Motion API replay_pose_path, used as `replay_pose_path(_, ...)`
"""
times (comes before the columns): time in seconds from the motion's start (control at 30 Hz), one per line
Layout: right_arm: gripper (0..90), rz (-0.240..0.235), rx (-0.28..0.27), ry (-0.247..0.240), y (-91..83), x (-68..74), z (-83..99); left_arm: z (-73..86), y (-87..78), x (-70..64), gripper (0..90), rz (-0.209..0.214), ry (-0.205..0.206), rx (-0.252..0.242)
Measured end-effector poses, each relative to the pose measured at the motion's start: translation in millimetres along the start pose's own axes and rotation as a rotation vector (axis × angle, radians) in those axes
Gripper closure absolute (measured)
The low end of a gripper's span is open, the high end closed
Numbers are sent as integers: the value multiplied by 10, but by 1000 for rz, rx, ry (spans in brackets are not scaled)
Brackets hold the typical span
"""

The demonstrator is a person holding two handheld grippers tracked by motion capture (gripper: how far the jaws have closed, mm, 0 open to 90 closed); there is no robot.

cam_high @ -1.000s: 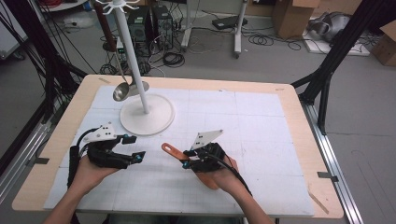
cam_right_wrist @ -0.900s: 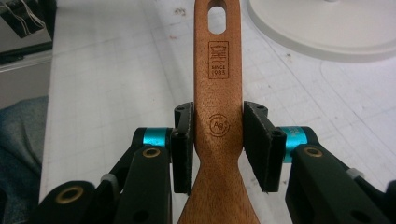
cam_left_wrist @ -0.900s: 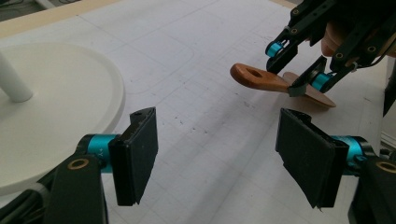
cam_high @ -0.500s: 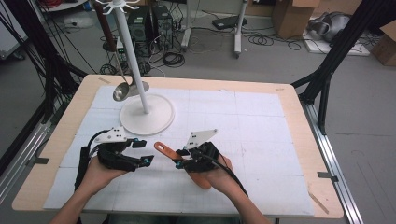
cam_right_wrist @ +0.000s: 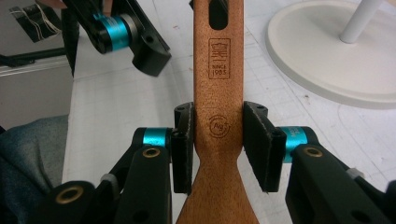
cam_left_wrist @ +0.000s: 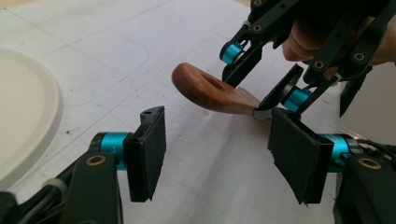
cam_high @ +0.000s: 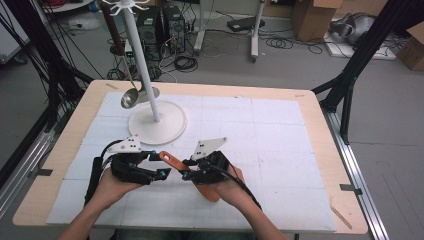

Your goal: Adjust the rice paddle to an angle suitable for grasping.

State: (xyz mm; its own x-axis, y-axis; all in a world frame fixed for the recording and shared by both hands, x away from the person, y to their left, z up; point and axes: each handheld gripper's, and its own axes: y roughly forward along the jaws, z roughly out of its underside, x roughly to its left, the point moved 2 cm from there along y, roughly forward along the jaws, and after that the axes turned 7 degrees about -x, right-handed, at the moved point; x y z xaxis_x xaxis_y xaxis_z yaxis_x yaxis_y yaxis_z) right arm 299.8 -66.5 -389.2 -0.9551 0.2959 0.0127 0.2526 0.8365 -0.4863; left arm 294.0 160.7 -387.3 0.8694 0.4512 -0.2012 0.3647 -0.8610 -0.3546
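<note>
white foam sheeting covers the table [cam_high: 280,150], giving a soft, gridded working surface inside its pale wooden rim. at its far left stands the white rack [cam_high: 150,100], a post on a round base with hooks at the top; a steel ladle [cam_high: 131,95] hangs from one hook, bowl down and close to the post, which suggests the stand is meant to carry utensils by the holes in their handles.

nearer the person, the wooden spatula [cam_right_wrist: 218,93] is held up off the table between the two hands. the right gripper [cam_right_wrist: 217,140] is clamped on its handle, pads pressing both narrow edges just above where the neck widens toward the blade. that grip seems chosen to leave the far end free: the slotted hanging hole sticks out well beyond the jaws, pointing toward the other hand. in the high view the orange-brown blade lies under the right hand [cam_high: 220,175] while the handle end reaches left.

the left gripper [cam_left_wrist: 219,149] is spread wide and holds nothing, its jaws standing either side of the line to the handle tip, which is near but apart from both pads. it looks posed to take that holed end, probably so the spatula can be passed across and turned for hanging on the rack.
</note>
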Motion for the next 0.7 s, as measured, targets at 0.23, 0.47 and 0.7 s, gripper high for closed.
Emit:
replay_pose_path(0.23, 649, -11, -6, -24, 39, 41, -39, -18, 24, -16, 445, 24, -8, -12)
replay_pose_path(0.47, 647, -12, -4, -34, 51, 64, -42, -24, 24, -17, 549, 38, -9, -23)
replay_pose_path(0.7, 646, -9, -7, -33, 49, 61, -42, -25, 31, -27, 625, 39, -4, -21)
